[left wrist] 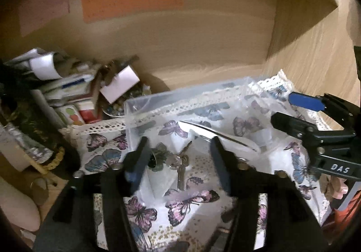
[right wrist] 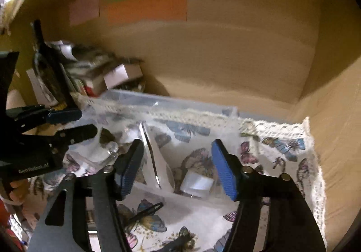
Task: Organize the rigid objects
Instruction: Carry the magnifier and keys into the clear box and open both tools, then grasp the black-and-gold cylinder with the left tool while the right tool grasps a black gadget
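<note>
A clear plastic box (left wrist: 158, 99) stands on a butterfly-print cloth (left wrist: 187, 204) inside a wooden shelf. In the left wrist view, a bunch of keys (left wrist: 180, 161) and a white spoon-like piece (left wrist: 216, 132) lie inside it. My left gripper (left wrist: 178, 157) is open and empty, with its fingers on either side of the keys. In the right wrist view the box (right wrist: 171, 101) holds the white spoon (right wrist: 153, 157) and a small white roll (right wrist: 197, 184). My right gripper (right wrist: 178, 161) is open and empty over them. A black hair clip (right wrist: 146, 212) lies on the cloth (right wrist: 282, 146).
A pile of small boxes, papers and a bowl of beads (left wrist: 74, 94) crowds the back left of the shelf. The wooden side wall (left wrist: 311, 53) is close on the right. The left gripper's body (right wrist: 45, 137) shows at the left of the right wrist view.
</note>
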Demonstrator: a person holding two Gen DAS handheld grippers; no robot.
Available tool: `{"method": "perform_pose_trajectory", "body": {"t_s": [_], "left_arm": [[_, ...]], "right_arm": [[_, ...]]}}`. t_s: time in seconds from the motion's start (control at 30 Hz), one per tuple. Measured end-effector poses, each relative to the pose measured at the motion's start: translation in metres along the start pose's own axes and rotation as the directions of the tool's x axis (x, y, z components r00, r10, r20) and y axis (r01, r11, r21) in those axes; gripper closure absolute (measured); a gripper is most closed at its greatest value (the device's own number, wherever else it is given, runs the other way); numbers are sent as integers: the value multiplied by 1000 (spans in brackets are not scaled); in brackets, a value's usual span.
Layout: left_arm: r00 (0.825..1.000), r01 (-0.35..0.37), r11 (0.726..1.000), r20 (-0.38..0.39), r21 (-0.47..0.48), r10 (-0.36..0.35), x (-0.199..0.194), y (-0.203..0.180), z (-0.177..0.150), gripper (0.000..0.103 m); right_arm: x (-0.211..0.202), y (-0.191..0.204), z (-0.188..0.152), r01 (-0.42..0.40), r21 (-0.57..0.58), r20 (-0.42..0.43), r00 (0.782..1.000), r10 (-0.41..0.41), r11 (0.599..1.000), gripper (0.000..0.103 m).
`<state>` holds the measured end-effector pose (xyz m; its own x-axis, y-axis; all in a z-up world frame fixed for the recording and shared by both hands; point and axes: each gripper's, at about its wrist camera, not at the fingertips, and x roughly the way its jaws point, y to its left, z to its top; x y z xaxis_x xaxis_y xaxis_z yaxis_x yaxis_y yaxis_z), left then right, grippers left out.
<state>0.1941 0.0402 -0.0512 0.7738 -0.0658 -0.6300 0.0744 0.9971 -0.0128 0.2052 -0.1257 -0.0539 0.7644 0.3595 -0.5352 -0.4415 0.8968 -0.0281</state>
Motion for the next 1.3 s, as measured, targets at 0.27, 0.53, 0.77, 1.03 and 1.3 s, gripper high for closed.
{"method": "perform_pose_trajectory", "body": {"t_s": [0.27,0.53,0.77,1.03,1.3], "left_arm": [[999,-14,1000,35,4,14,-32,-3,-20,19],[997,-20,999,-71,35,22,-22,-4,-64,19],[987,16,999,-162,38,-9,-8,-1,-97,19],[974,75,996,-219,49,-62,0,-11,-115,19],[966,99,991,-249,87,-74,6,-24,-121,39]], "right_arm": [[-44,6,-15,27,3,67,997,-27,1000,21],[-43,0,-52,54,35,-18,998,-54,998,21],[-17,-10,-87,45,100,-156,987,-29,994,22],[11,-12,-104,6,169,-269,962,40,986,51],[12,-7,-109,-37,162,-270,959,81,986,66]]}}
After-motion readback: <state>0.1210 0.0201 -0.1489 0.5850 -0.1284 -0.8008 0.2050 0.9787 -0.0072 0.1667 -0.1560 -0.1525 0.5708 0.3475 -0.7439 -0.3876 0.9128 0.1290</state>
